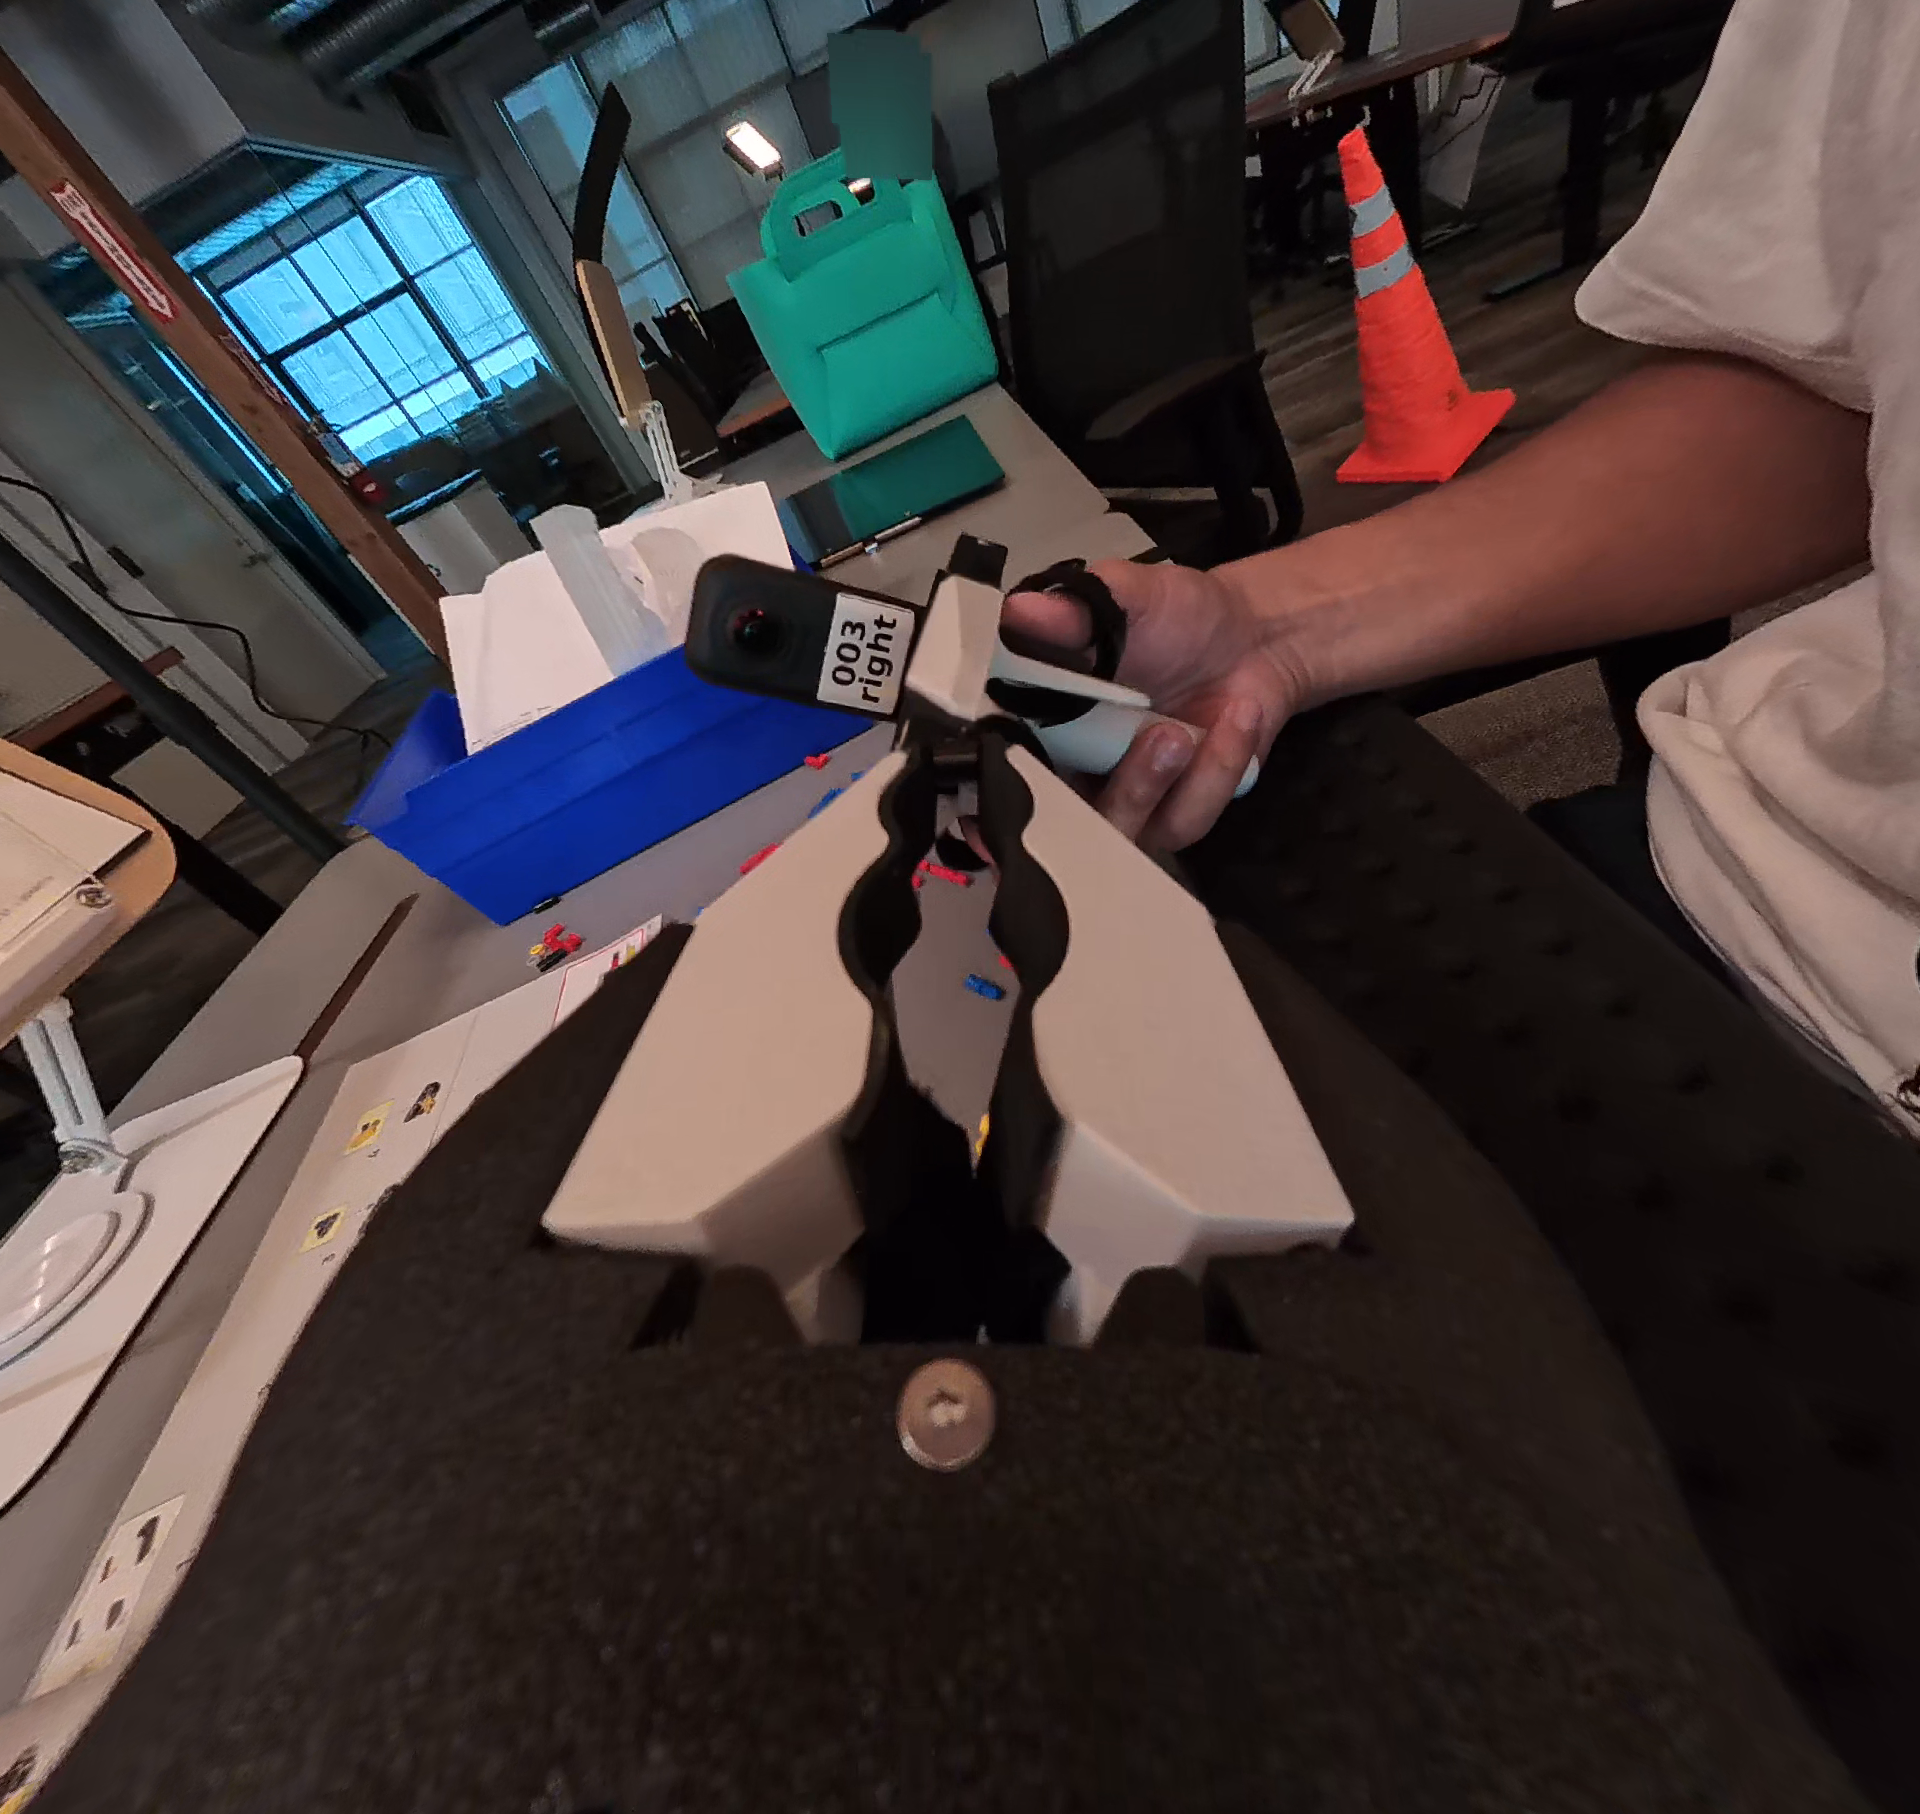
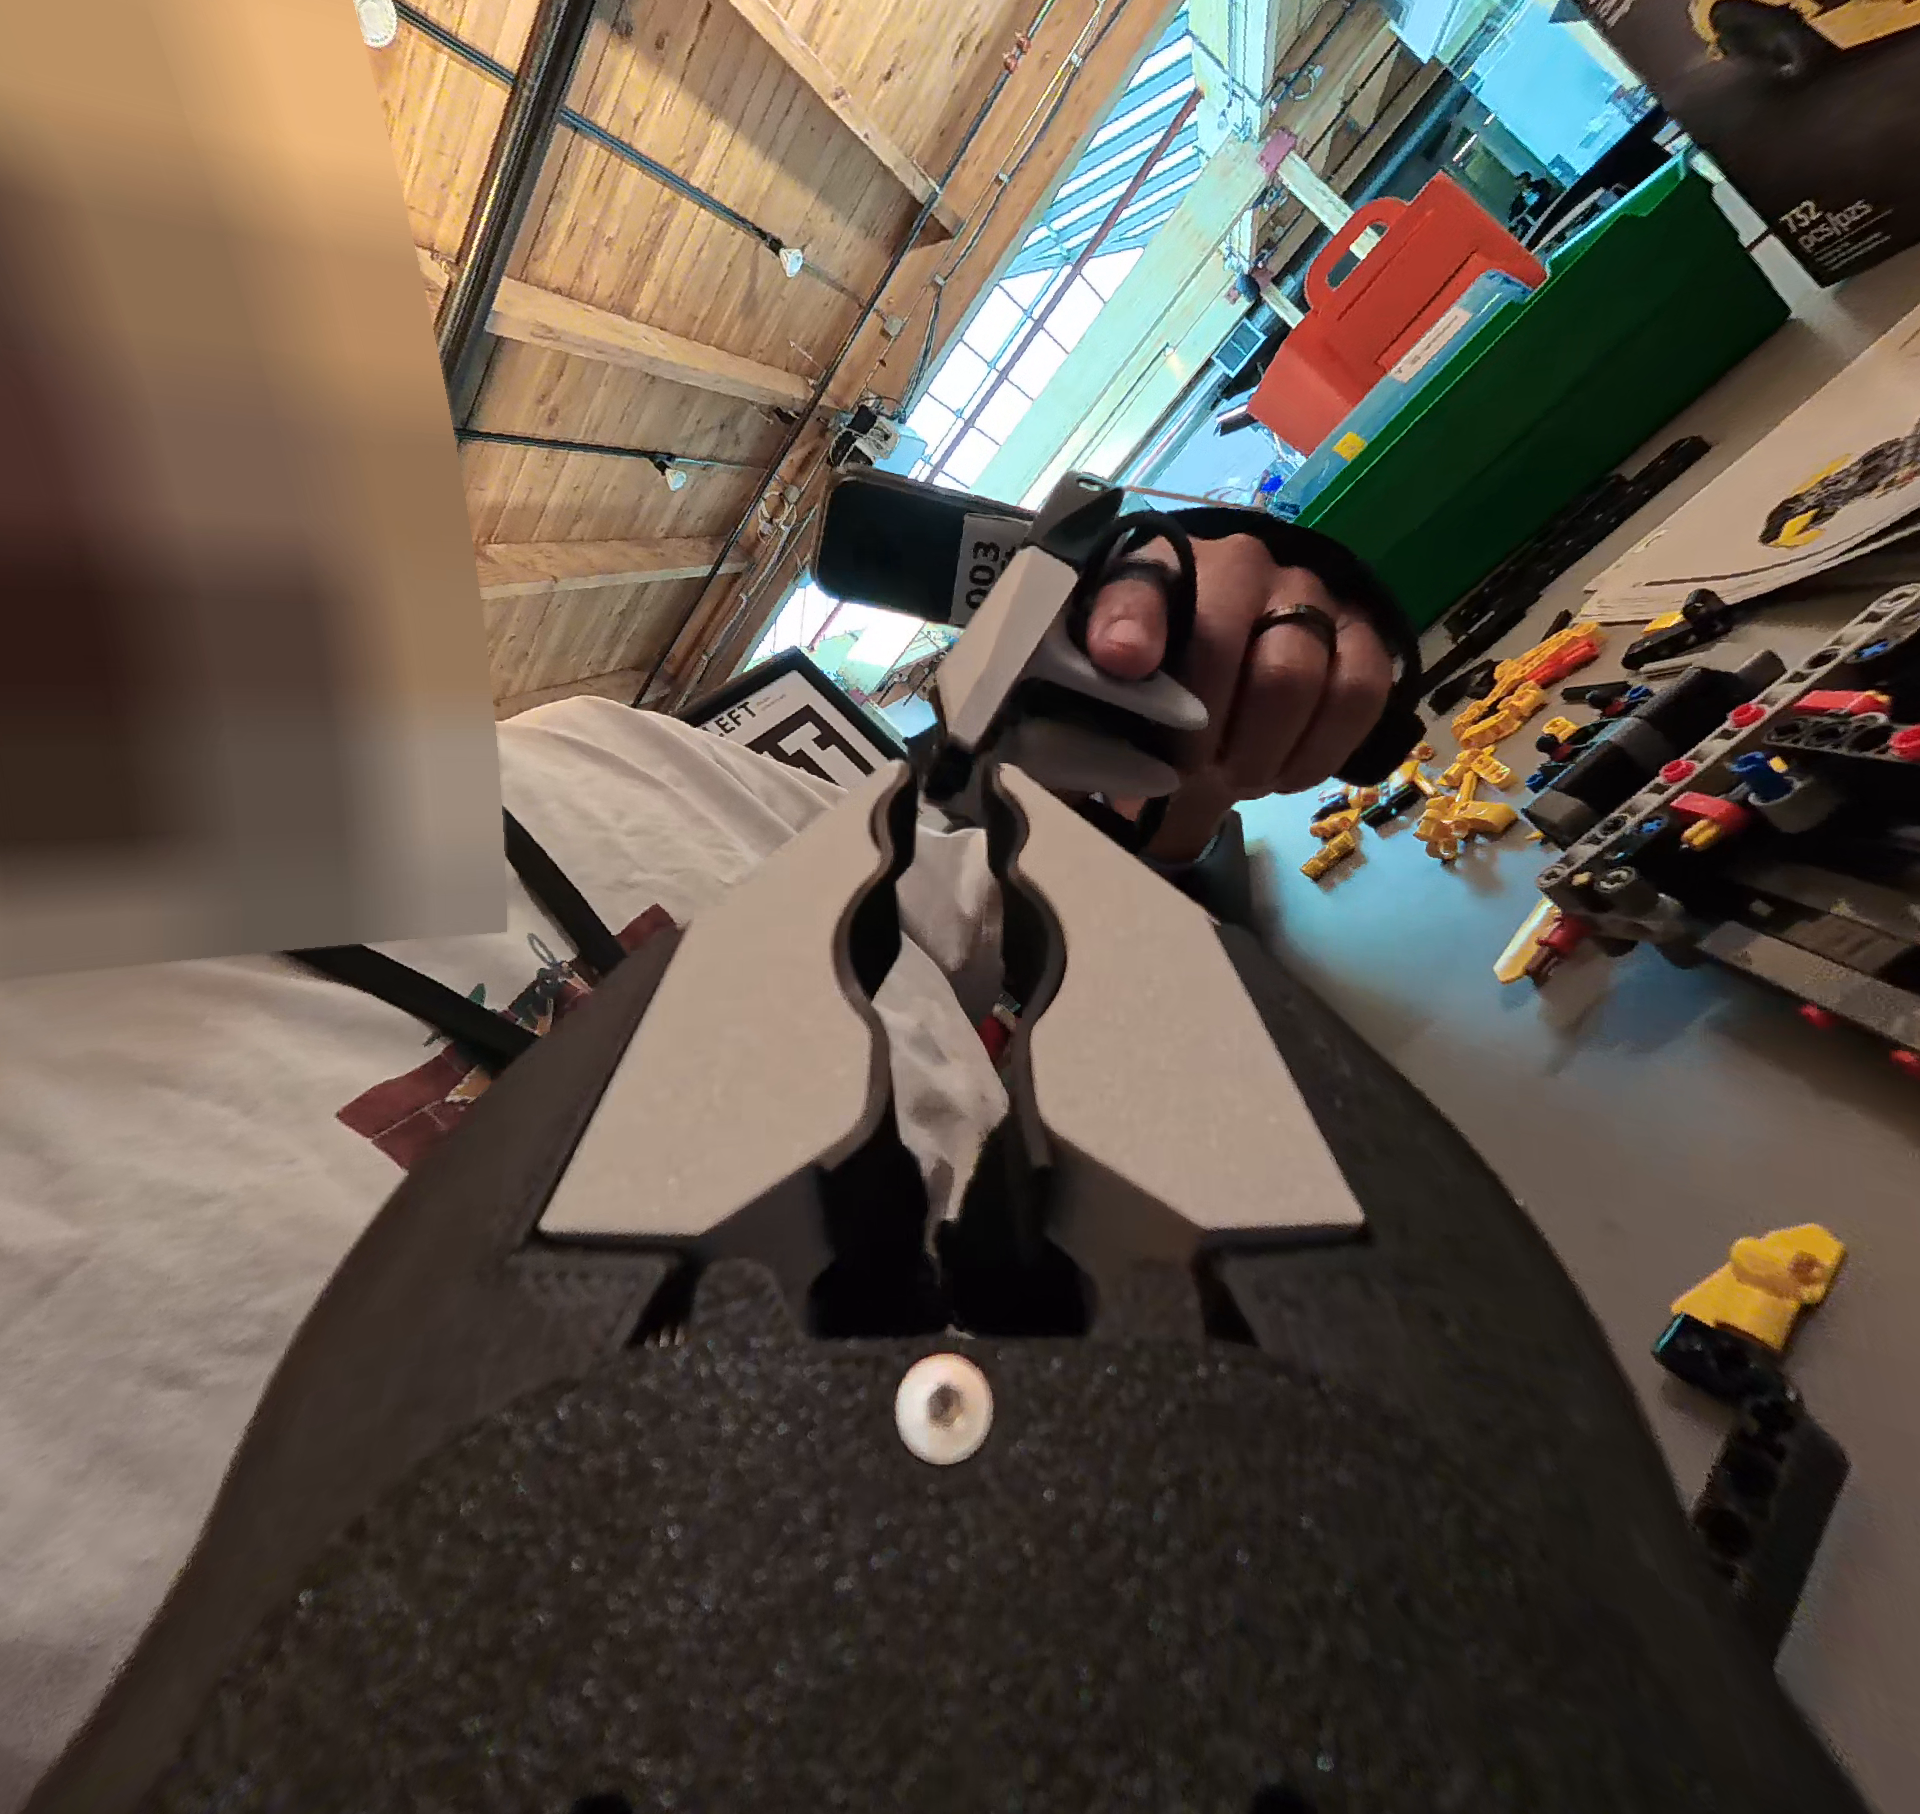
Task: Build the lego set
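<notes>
- Lego assembly (image 2: 1704, 829), a dark grey beam frame with red, blue and yellow pins, sits on the grey table (image 2: 1455, 1089) at the right edge of the right wrist view; it looks partly built.
- Loose yellow pieces (image 2: 1455, 777) lie scattered just left of the assembly; one yellow-and-black piece (image 2: 1756, 1291) lies apart at lower right.
- Left gripper (image 1: 945, 777) and right gripper (image 2: 951, 793) meet tip to tip in mid-air at the centre of both views, each gripped by a hand (image 2: 1247, 663).
- Both sets of jaws stand narrow. Something small and dark sits where the tips meet, but whether either gripper holds a part cannot be told.
- Small red and blue pieces (image 1: 977, 985) dot the table below the tips; a blue bin (image 1: 582, 788) stands at centre left and printed instruction sheets (image 1: 343, 1193) lie at lower left.
- Judgement: the step appears to be a handover or joining of a small part between grippers. To do it well, keep the tips aligned, press along the pin axis, and release one side only once the other is firm.
- Risk: a dropped part would be lost among the scatter.
</notes>
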A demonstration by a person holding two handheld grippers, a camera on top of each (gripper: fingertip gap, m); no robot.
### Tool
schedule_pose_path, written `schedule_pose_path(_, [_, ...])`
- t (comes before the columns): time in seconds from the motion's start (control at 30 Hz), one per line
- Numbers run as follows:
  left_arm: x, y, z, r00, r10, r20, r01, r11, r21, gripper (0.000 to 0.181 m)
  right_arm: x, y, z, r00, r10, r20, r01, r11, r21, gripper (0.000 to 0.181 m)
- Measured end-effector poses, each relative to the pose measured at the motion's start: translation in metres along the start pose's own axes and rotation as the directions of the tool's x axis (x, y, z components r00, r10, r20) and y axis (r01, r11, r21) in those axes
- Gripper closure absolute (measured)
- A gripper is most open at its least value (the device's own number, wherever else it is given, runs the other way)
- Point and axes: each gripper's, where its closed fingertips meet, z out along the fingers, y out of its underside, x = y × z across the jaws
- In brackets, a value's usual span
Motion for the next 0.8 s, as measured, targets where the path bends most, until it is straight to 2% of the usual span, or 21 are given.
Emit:
schedule_pose_path(0.1, [0.002,0.005,0.002,0.999,0.042,0.006,-0.042,0.999,-0.026,0.175,0.001,-0.001,-0.002,1.000,-0.019,-0.012,0.019,1.000,0.007,0.181])
schedule_pose_path(0.37, [-0.003,0.008,0.003,0.993,0.103,0.059,-0.100,0.994,-0.046,0.174,0.005,-0.004,-0.006,0.999,-0.003,-0.033,0.004,1.000,0.011,0.171])
schedule_pose_path(0.8, [-0.003,0.014,0.006,0.986,0.147,0.076,-0.141,0.987,-0.080,0.175,0.011,0.001,-0.006,0.998,0.027,-0.064,-0.028,0.999,-0.015,0.174])
